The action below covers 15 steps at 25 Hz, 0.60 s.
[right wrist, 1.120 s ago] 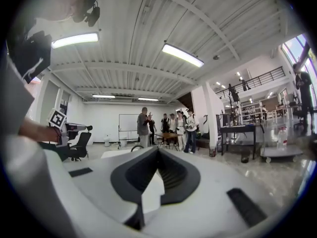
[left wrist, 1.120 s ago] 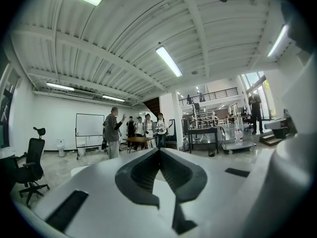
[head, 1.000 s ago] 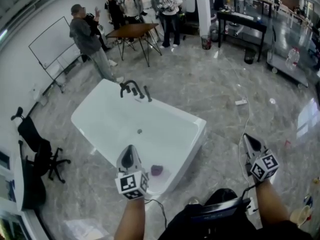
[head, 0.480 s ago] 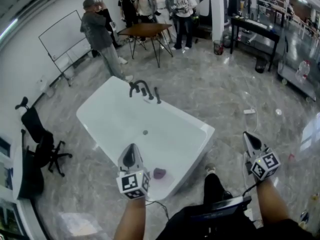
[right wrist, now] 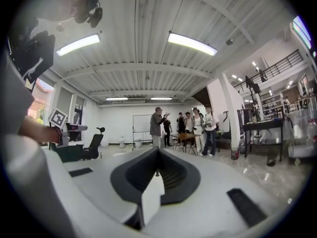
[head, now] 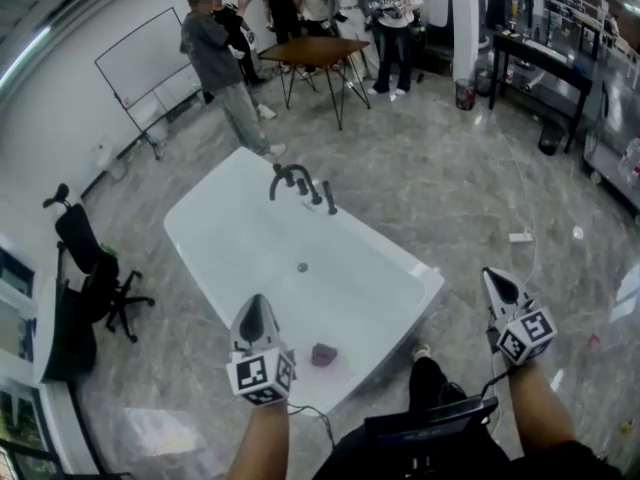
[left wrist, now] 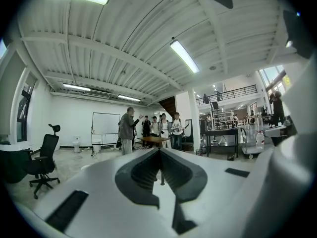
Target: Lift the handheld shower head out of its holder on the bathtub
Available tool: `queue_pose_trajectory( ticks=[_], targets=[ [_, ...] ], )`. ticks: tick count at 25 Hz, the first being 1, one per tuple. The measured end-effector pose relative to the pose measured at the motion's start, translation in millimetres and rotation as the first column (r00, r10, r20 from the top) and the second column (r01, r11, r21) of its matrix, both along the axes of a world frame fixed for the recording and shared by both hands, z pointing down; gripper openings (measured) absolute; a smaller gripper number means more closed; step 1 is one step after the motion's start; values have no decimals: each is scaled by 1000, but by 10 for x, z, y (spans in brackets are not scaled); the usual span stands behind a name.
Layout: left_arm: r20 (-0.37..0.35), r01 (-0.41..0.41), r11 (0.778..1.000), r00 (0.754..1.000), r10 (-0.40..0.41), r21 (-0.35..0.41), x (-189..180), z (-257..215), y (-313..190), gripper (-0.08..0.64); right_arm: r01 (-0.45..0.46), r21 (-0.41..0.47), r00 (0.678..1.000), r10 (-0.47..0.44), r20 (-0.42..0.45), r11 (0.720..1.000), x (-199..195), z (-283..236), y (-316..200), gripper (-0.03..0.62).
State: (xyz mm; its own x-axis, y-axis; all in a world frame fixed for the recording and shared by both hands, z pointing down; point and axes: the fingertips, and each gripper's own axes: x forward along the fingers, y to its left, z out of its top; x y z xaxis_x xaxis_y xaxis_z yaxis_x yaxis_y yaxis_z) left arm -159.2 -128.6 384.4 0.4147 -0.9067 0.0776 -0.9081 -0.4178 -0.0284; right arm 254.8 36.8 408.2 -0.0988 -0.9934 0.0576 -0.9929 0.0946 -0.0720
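The white bathtub stands on the marble floor in the middle of the head view. A dark faucet sits on its far rim. Just to the faucet's right, the slim dark handheld shower head stands upright in its holder. My left gripper hovers over the tub's near end, jaws together and empty. My right gripper is off to the right over the floor, well short of the shower head, also shut and empty. A small purple object lies inside the tub near the left gripper.
Several people stand round a wooden table at the back. A whiteboard and a black office chair are on the left. A white pillar and a black table are back right. A power strip lies on the floor.
The tub, faucet and people have slid rightward and a little lower in the head view as the person steps closer. Both grippers stay shut and keep their places in the picture.
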Motion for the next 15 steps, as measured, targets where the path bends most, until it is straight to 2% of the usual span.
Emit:
queue_pose_trajectory(
  ticks=[8,15],
  targets=[
    [24,107,993,994,-106,-47,220,23,-488,9,93,-27,995,-92,36,995,396,76,-1010,6],
    [36,232,971,972,-231,-52,191,16,-780,9,211,-45,976,-208,60,976,491,214,-1901,6]
  ],
)
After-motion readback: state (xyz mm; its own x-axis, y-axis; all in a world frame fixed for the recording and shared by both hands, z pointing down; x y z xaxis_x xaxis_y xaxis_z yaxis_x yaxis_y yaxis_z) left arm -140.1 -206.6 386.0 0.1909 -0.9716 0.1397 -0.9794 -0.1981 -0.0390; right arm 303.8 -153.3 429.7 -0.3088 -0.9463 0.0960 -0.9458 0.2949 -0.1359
